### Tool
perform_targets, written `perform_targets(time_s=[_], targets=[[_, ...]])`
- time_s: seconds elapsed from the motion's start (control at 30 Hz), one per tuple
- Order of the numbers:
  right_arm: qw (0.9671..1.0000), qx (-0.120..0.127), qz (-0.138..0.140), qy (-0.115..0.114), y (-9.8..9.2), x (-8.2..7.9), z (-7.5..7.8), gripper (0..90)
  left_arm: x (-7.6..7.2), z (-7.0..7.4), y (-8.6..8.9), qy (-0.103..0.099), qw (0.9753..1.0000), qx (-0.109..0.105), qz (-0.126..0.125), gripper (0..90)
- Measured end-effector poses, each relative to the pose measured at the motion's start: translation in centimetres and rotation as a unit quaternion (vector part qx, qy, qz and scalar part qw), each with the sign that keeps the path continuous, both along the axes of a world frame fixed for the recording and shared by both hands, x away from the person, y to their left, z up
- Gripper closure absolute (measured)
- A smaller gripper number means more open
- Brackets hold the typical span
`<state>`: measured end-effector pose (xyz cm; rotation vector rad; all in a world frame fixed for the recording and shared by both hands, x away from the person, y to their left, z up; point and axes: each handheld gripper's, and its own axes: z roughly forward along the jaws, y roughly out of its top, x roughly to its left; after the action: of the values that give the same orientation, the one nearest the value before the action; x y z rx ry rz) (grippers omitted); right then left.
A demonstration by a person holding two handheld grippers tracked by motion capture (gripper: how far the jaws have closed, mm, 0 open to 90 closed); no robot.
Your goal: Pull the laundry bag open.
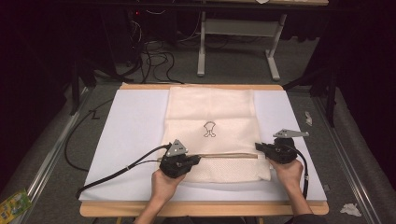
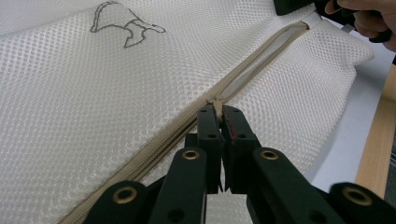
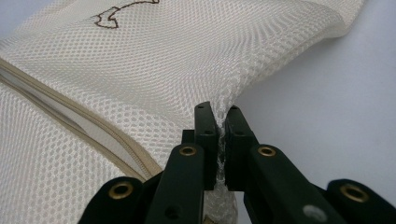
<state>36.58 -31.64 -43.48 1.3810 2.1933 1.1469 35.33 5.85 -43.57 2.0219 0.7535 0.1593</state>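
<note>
Mesh bag (image 1: 212, 116) lies flat on desk (image 1: 135, 121): light, limp. Left tongs (image 2: 218, 109) pinch zip pull (image 2: 217, 103); right tongs (image 3: 220, 114) clamp bag edge. Hold there.

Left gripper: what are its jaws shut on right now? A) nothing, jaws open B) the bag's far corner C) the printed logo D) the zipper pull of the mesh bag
D: in the left gripper view the left gripper has its jaws closed on the zipper pull, partway along the zipper of the mesh bag, with the stretch ahead of it open.
</note>
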Motion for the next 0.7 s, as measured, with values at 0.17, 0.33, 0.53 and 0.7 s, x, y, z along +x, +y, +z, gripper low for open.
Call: perform_targets(time_s=[0.17, 0.33, 0.53, 0.7], targets=[[1.0, 0.002, -0.002, 0.002, -0.1, 0.2, -0.1, 87.9, 0.0, -0.1, 0.6, 0.001, 1.0, 0.0, 0.007, 87.0], [1.0, 0.002, -0.001, 0.002, 0.1, 0.2, -0.1, 87.9, 0.0, 0.1, 1.0, 0.001, 0.9999, -0.002, 0.01, 87.0], [1.0, 0.001, 0.001, 0.001, 0.3, 0.5, -0.1, 87.9, -0.1, 0.1, 1.2, 0.001, 0.9999, -0.003, 0.01, 87.1], [1.0, 0.0, 0.0, 0.001, 0.4, 0.5, 0.0, 87.9, -0.1, 0.2, 2.0, -0.001, 0.9998, -0.005, 0.018, 87.1]])
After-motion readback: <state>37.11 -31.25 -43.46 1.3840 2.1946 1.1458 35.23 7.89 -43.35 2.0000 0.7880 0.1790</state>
